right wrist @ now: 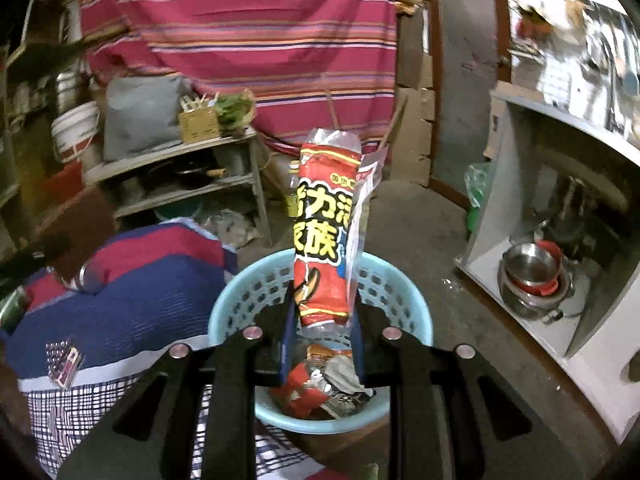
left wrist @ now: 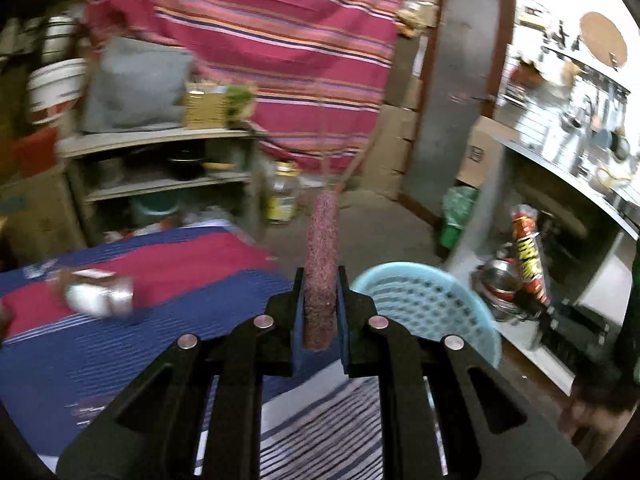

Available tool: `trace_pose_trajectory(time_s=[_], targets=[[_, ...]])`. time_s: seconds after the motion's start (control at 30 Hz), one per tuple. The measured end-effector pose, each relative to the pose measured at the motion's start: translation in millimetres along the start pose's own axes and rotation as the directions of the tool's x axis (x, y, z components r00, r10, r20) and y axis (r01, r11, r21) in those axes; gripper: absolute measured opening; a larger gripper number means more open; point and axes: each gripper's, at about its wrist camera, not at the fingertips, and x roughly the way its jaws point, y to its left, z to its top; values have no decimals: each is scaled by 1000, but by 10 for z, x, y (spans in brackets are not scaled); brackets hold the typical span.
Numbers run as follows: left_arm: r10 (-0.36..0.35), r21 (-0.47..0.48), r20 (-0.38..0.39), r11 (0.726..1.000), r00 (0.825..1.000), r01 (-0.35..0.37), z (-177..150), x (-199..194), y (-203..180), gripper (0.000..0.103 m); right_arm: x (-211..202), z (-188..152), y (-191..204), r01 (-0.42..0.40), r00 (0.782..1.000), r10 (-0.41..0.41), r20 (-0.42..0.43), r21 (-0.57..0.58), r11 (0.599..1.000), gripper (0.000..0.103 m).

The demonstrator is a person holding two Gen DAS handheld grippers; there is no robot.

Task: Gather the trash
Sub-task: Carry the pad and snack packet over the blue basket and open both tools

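Cluttered storeroom, bare concrete floor (right wrist: 420, 216), big red striped cloth (right wrist: 240, 40) hung across the far wall, metal door (left wrist: 452, 92) at far right. Near left is a bed with a blue-and-red blanket (right wrist: 140, 280); one small can (left wrist: 100, 296) lies on it, blurred. One grey shelf unit (right wrist: 180, 176) at far left carries a grey cushion, a woven box and greens; one white bucket (right wrist: 74, 128) left of it. Right side has a white cabinet (right wrist: 560, 208) with stacked steel bowls (right wrist: 532, 276) low inside. One light-blue basket (right wrist: 320, 288) sits on the floor between bed and cabinet, several crumpled wrappers already in its bottom. Left gripper (left wrist: 320, 292) is narrow, clamped on one maroon speckled sponge (left wrist: 320, 264) standing on edge, just left of the basket. Right gripper (right wrist: 324, 320) is narrow, pinching one red snack bag (right wrist: 324, 240) upright, directly over the basket. Two trash items held, one per gripper.
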Motion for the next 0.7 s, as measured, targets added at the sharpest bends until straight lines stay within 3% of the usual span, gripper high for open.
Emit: trace_pose_trajectory(time_s=[0.27,0.3,0.37,0.4,0.6,0.63,0.7], targets=[[-91,62,-110,993,990,98,-70,827,-484,15,444,-122,-85,33,993,-37,-115,-33,999,28],[-102,69,-136,991,985,112,-89,921,-513,30,497,-140,-78,56,989,-61,-132,-47,997,43],[-60,70,-131,995,990,70,-107,980,-518,62,486,-167,-86,80,989,-86,-121,-57,995,63],[-55,59,-113,996,992,62,-112,961,-493,68,447,-152,-108,74,991,-78,-106,-41,996,63],[-51,32,-106,998,993,54,-89,803,-396,70,86,-24,-213,36,999,-38,27,70,997,63],[-39,38,-97,998,995,43,-89,699,-356,73,58,-12,-204,39,998,-42,38,70,997,63],[-18,52,-78,998,997,22,-96,466,-262,91,-10,31,-155,46,997,-50,63,63,997,64]])
